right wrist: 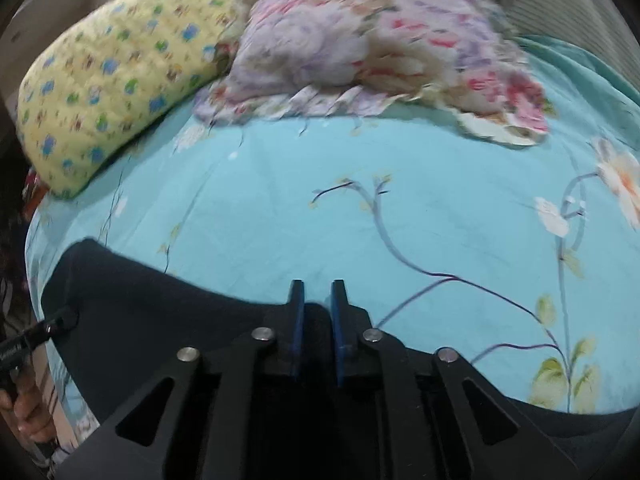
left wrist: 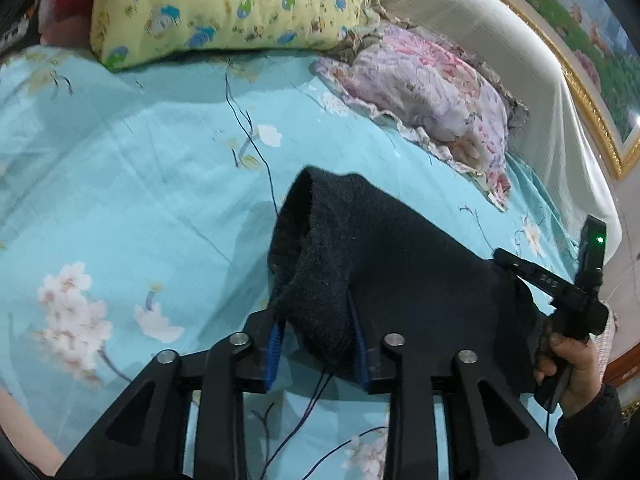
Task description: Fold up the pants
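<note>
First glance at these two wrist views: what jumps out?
The dark pants, bunched and lifted over the blue flowered sheet, each end pinched in a claw: left claw, right claw. Behind them, by the headboard, lie a yellow pillow and a pink flowered pillow.

fuzzy matt dark knit pants (left wrist: 360, 256); smooth printed cotton sheet (left wrist: 120, 168).
</note>
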Available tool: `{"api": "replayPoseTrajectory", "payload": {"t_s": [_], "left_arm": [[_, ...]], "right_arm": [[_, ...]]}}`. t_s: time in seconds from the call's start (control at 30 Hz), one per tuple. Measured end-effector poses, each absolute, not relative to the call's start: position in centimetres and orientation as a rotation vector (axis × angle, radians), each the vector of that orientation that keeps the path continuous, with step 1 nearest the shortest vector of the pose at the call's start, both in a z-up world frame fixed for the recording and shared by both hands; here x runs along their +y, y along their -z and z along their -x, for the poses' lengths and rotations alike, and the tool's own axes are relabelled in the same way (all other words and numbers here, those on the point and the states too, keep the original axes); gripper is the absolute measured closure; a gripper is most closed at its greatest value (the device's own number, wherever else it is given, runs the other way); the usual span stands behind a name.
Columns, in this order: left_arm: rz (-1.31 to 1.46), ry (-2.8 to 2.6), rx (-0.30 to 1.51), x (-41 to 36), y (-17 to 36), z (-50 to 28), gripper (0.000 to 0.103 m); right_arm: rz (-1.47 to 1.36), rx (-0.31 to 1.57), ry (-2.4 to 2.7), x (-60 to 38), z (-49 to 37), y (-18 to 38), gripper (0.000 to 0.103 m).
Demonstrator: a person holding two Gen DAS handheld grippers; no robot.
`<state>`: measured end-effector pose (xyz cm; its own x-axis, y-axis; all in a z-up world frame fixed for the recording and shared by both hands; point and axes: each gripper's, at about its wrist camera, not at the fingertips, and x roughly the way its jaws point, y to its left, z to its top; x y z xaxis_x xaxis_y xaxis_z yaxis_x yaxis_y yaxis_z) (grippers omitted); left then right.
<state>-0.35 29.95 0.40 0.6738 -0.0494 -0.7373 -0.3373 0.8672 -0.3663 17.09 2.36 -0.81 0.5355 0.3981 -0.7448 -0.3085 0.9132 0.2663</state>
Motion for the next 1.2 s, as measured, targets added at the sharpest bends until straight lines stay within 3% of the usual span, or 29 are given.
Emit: {"api": "replayPoseTrajectory", "payload": {"t_s": [0.07, 0.13, 0.27, 0.57, 1.2], "left_arm": [[0.488, -0.204, 0.809, 30.3, -1.2, 1.0, 0.061], [0.476, -0.225, 0.792, 30.6, -2.1, 1.5, 0.061], [0.484, -0.22, 0.756, 30.7, -4.0, 2.2, 0.061], [0.408, -0.09, 0.76, 24.9, -6.5, 0.1, 0.054], [0.225, 0.276, 0.903, 7.0, -6.5, -8.6, 0.045]], "right_arm": [[-0.149, 0.894, -0.381, 1.0, -16.3, -0.1, 0.068], [-0.188, 0.857, -0.363, -0.5, -15.1, -1.2, 0.065], [-0.246, 0.796, -0.324, -3.8, -11.9, -3.2, 0.05], [-0.395, 0.779, -0.171, -12.0, -5.1, -3.3, 0.049], [-0.668, 0.671, 0.138, -25.5, 5.4, -1.8, 0.049]]}}
